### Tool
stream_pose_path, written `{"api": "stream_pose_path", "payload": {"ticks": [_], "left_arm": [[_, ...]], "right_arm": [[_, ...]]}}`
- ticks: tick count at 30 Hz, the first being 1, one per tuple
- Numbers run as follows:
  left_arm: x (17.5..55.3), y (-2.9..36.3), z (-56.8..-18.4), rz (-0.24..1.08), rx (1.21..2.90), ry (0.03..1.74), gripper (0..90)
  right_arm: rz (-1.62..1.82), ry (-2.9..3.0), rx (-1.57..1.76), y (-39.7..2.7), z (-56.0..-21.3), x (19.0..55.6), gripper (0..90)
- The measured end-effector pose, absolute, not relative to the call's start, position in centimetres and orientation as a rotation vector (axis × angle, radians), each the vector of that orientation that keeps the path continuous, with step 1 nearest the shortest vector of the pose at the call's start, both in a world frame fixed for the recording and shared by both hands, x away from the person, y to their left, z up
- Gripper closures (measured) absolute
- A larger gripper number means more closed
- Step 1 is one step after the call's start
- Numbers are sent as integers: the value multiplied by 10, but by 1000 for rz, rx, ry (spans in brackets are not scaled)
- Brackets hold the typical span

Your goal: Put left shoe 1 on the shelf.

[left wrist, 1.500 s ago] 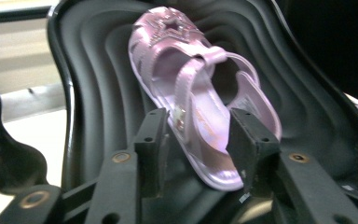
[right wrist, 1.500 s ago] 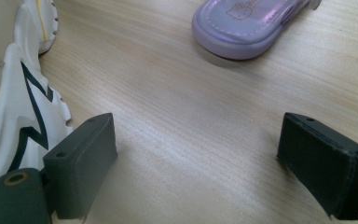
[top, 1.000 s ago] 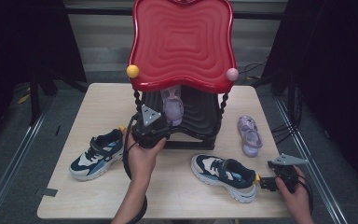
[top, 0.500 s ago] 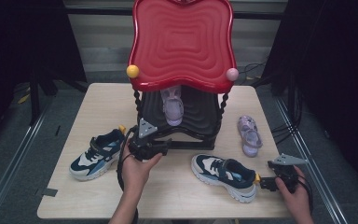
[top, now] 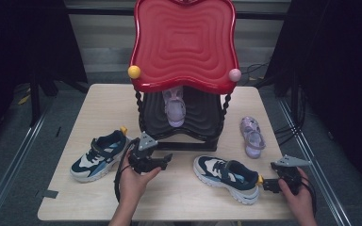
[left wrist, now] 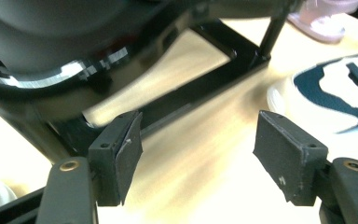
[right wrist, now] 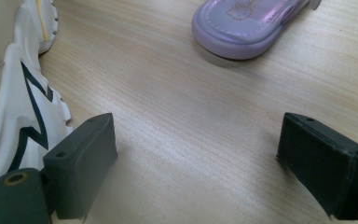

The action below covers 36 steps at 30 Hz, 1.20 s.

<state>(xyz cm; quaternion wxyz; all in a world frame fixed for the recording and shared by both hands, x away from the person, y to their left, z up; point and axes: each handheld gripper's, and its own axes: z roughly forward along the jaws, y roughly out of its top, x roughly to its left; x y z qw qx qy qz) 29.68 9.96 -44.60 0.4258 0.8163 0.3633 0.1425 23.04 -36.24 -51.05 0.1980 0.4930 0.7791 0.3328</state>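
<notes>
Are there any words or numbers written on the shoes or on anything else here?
None can be read.
Purple sandal: a faint stamped mark on its sole, perhaps a cartoon face with tiny letters, too blurred to read.
Navy sneakers and red shoe rack: no writing visible.

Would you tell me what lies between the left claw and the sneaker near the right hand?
Only bare table: in the high view, nothing sits between the open left claw and that sneaker.

A faint embossed mark, seemingly "Hello Kitty" though too soft to read surely, stands on the purple sandal's (right wrist: 249, 29) sole, upper middle of the right gripper view.
</notes>
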Motion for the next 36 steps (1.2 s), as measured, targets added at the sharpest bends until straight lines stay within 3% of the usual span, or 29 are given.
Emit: {"api": "stream_pose_path", "payload": {"ticks": [29,36], "left_arm": [[272,117,-498,274,2283,790,307],[269,125,-505,272,2242,726,239]], "right_arm": [[931,2180,1380,-362,-511,230,108],[931,2180,1382,-362,-510,230,107]]}}
